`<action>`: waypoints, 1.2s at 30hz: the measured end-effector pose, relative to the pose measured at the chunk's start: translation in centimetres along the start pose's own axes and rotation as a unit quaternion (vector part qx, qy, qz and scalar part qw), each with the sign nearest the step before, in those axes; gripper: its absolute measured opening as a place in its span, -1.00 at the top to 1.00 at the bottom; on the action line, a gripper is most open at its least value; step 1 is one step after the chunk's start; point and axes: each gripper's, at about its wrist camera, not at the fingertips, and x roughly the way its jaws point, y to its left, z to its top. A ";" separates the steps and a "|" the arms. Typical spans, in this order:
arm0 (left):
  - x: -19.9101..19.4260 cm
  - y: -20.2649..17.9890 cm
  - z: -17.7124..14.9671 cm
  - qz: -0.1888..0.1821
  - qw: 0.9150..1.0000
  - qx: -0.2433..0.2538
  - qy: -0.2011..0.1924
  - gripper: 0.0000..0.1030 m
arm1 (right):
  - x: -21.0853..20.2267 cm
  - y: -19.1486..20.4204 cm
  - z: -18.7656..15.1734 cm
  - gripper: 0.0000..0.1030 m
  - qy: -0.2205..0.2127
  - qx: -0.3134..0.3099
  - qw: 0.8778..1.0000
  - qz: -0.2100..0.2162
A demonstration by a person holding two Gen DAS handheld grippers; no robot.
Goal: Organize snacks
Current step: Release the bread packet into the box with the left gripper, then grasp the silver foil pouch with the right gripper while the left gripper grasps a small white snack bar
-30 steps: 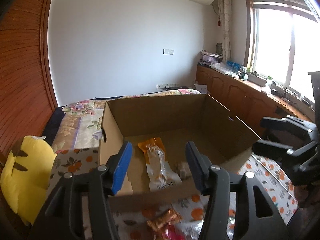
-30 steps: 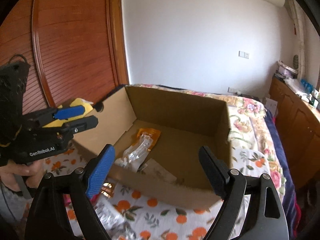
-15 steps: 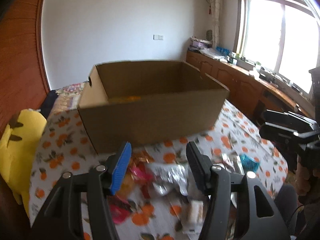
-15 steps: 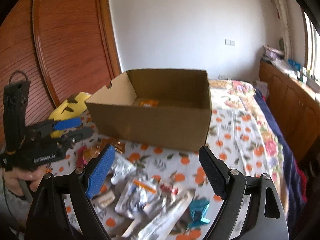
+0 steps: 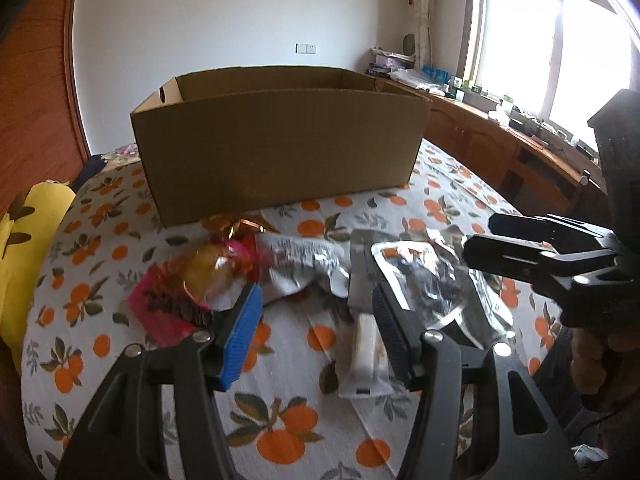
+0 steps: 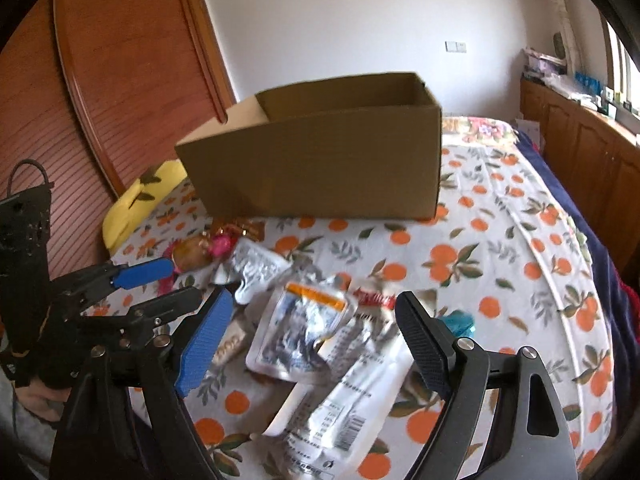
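An open cardboard box (image 5: 280, 152) stands on the orange-print cloth; it also shows in the right wrist view (image 6: 320, 160). Several snack packets lie in front of it: a pink packet (image 5: 164, 308), a gold-wrapped sweet (image 5: 208, 272), silver pouches (image 5: 420, 280) (image 6: 304, 328), a small white bar (image 5: 366, 356) and a teal sweet (image 6: 460, 322). My left gripper (image 5: 316, 332) is open and empty, low over the packets. My right gripper (image 6: 312, 340) is open and empty above the silver pouch.
A yellow plush cushion (image 5: 24, 240) lies at the left edge of the cloth. A wooden panel wall (image 6: 120, 80) is on the left, wooden cabinets (image 5: 500, 148) and a window on the right. The right gripper's body (image 5: 560, 256) shows beside the pouches.
Both grippers have pulled back from over the box and come down low over the packets in front of it. Both stay open and empty.
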 end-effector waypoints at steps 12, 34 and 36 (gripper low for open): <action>0.2 0.2 -2.1 0.000 1.000 -0.006 0.019 -0.12 | 3.0 1.5 -0.7 -0.53 0.038 -0.010 0.999 0.009; -1.4 0.5 -1.9 0.012 1.000 -0.022 0.005 -0.38 | 6.3 1.7 -1.4 -0.17 0.073 -0.044 0.995 -0.045; -1.6 0.1 -1.9 0.015 1.000 -0.014 -0.001 -0.39 | 6.1 1.5 -1.4 -0.15 0.070 -0.040 0.996 -0.042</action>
